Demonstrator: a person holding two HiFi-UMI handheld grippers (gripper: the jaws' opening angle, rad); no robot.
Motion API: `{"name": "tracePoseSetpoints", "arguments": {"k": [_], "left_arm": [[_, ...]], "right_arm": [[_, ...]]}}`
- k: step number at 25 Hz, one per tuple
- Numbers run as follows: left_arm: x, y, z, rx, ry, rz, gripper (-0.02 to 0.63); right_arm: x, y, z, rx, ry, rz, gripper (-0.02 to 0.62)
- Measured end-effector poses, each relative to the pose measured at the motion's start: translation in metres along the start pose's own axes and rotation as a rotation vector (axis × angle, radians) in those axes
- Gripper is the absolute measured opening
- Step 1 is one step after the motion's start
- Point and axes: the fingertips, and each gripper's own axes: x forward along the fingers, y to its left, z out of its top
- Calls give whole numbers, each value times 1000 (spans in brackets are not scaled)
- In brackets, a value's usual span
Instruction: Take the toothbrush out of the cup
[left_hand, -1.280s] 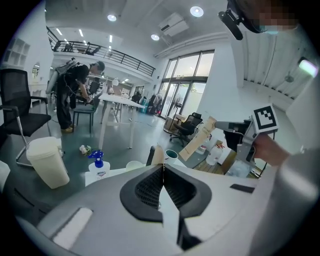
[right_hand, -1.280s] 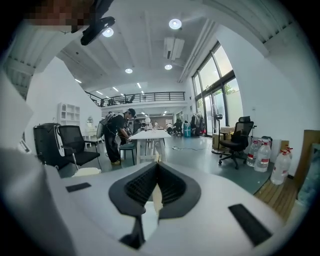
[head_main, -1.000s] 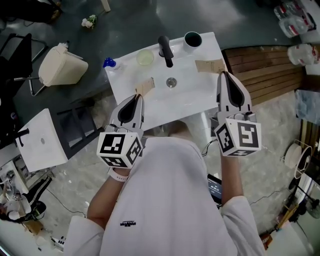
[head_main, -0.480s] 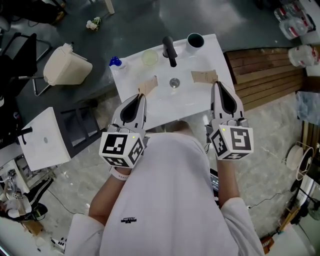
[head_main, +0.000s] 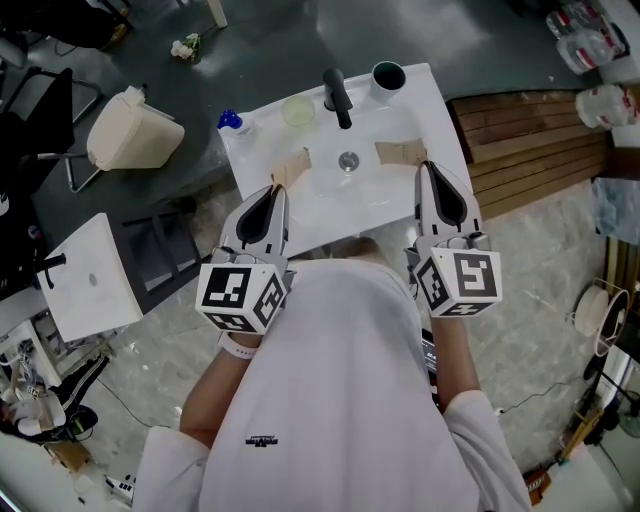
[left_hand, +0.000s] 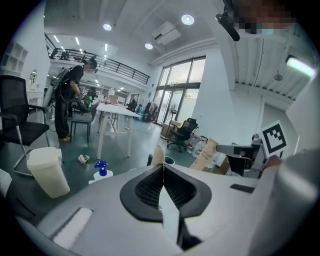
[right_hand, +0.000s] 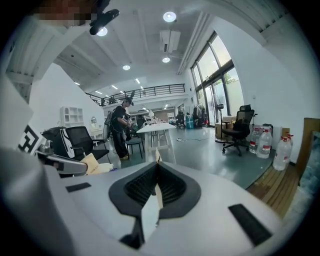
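Both of our hand-held grippers are clenched on nothing. In the left gripper view the left hand-held gripper (left_hand: 159, 156) has its jaws pressed together with no object between them, and the right gripper view shows the same of the right hand-held gripper (right_hand: 157, 156).

From the head view, the left hand-held gripper (head_main: 287, 176) and the right hand-held gripper (head_main: 408, 156) reach over the near edge of the white tabletop (head_main: 415, 112), one on either side of the drain (head_main: 348, 160).

The cup (head_main: 387, 77) stands upright at the far edge, beside the black faucet (head_main: 337, 98). It lies straight ahead of our right hand-held gripper, which is the nearer one; from the left it sits ahead and across to the right. The cup's mouth faces up.

We can make out no toothbrush, in the cup's dark inside or on the tabletop. That fits a brush already gone from the cup, or one too small to see here, so we cannot give its long axis.
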Motion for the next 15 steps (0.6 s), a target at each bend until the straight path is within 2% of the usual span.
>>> {"name": "tracePoseSetpoints", "arguments": {"k": [15], "left_arm": [[1, -2, 3, 3, -12, 16, 6]], "right_arm": [[3, -3, 2, -20, 4, 38, 6]]}}
